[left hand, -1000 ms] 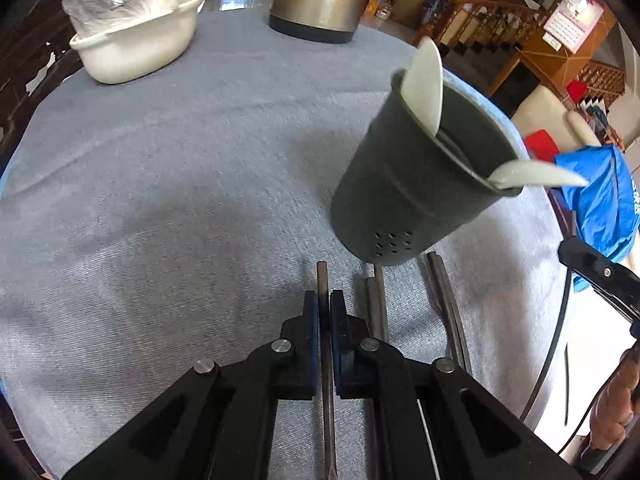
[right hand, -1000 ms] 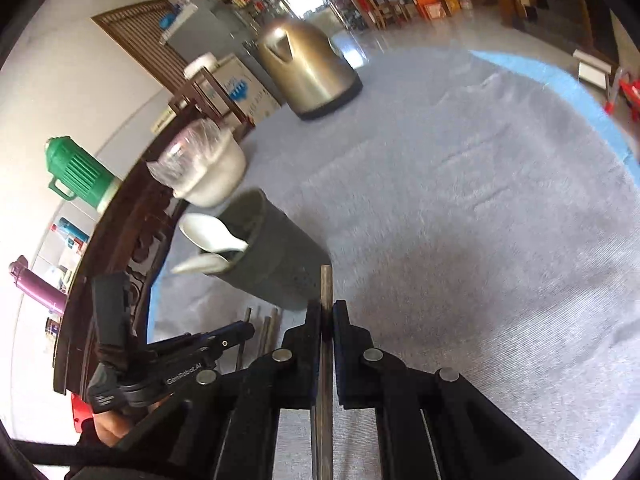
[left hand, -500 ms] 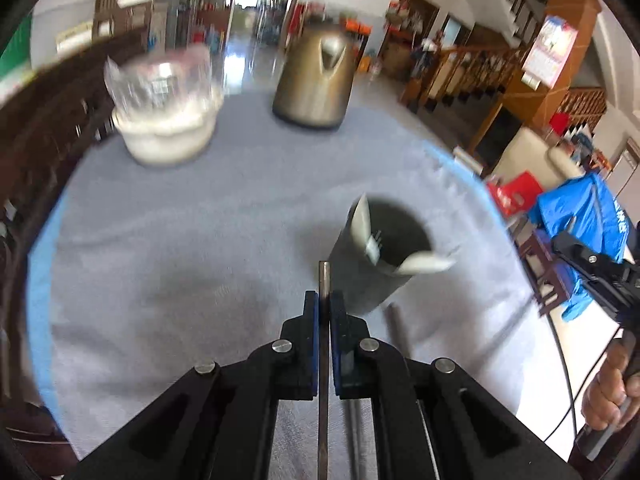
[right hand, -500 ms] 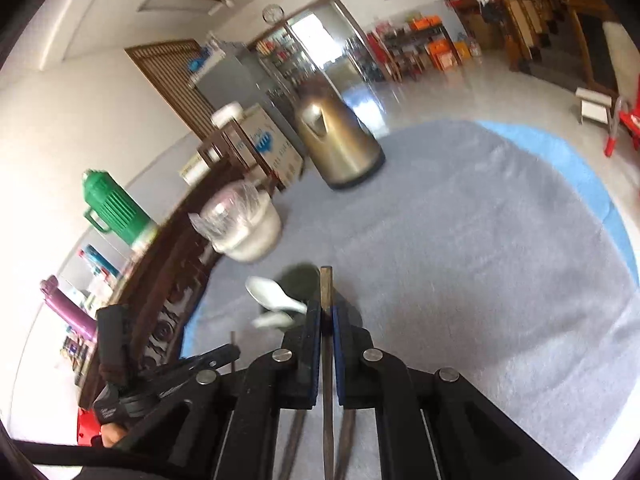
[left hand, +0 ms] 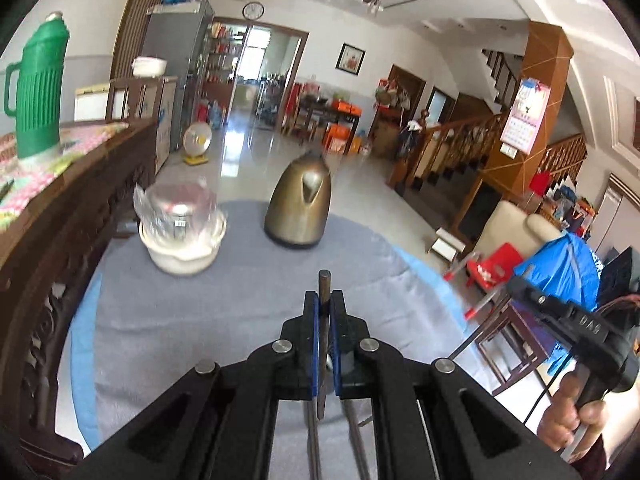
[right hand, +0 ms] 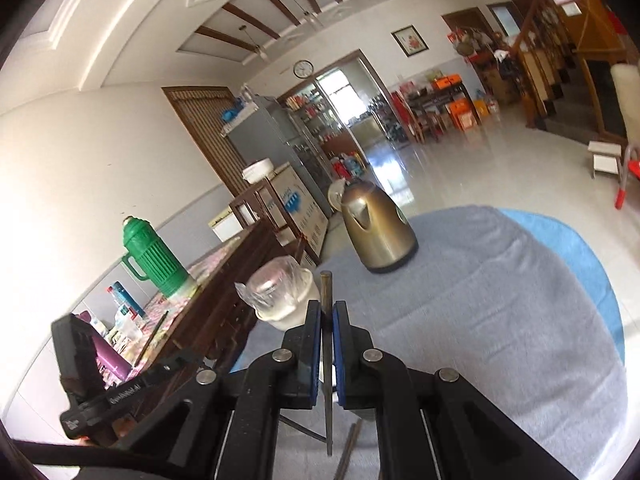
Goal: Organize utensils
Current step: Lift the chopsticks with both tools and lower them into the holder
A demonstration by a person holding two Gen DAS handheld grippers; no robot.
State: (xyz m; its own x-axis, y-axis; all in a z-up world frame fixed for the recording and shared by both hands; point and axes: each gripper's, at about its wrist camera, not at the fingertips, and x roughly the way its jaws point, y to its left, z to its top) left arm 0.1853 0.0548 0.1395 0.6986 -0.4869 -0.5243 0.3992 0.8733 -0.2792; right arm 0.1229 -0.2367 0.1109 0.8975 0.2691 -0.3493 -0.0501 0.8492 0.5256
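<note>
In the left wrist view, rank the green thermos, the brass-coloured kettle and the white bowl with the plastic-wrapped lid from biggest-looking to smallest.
1. green thermos, tallest in the picture.
2. and 3. kettle and white bowl: they take up about the same area, so I will not rank them. The fisheye stretches things near the edge, so the thermos's lead is only apparent.

Brass-coloured kettle (left hand: pixel 299 208) upright at far edge of round worktop (left hand: pixel 168 320), grey cloth over blue. White bowl (left hand: pixel 182 246) near its left, topped with clear plastic. Green thermos jug (left hand: pixel 38 88) on dark wooden sideboard (left hand: pixel 76 200) alongside. Wall clock (left hand: pixel 253 10) above doorway.
</note>
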